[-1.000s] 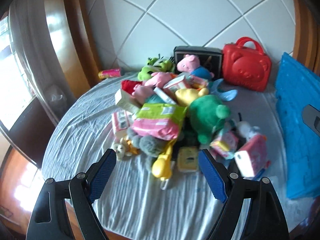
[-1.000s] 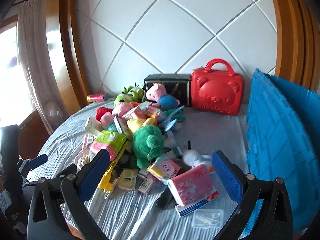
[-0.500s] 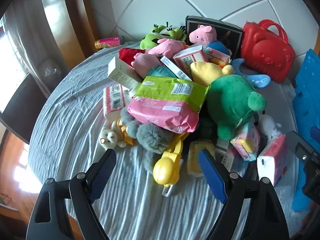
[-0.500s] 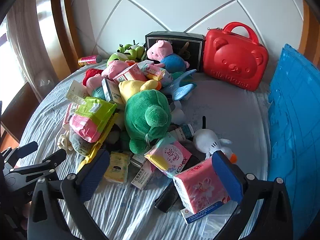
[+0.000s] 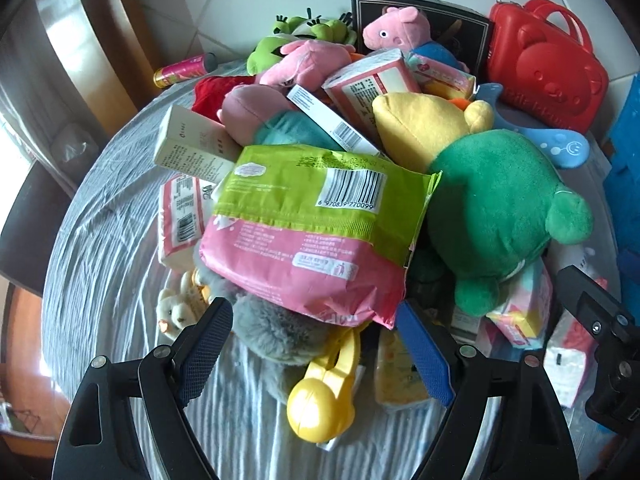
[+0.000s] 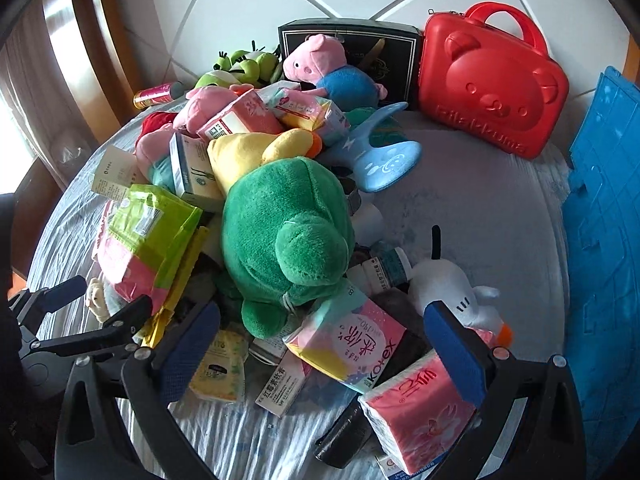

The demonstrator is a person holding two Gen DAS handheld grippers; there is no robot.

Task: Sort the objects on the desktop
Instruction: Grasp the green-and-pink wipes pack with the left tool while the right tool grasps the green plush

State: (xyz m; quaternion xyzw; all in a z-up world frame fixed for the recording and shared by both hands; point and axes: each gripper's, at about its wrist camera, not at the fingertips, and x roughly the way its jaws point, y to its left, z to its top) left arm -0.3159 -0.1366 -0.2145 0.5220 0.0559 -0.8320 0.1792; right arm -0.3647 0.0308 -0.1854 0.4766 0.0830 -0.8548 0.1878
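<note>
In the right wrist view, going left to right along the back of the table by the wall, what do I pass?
pink can → light green plush → pink pig plush in front of the black box → red bear case → blue crate

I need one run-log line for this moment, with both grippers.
phase: approach | left gripper: open, empty, over pink-green pack | right gripper: open, empty, over Kotex pack | sorted: nothing yet
</note>
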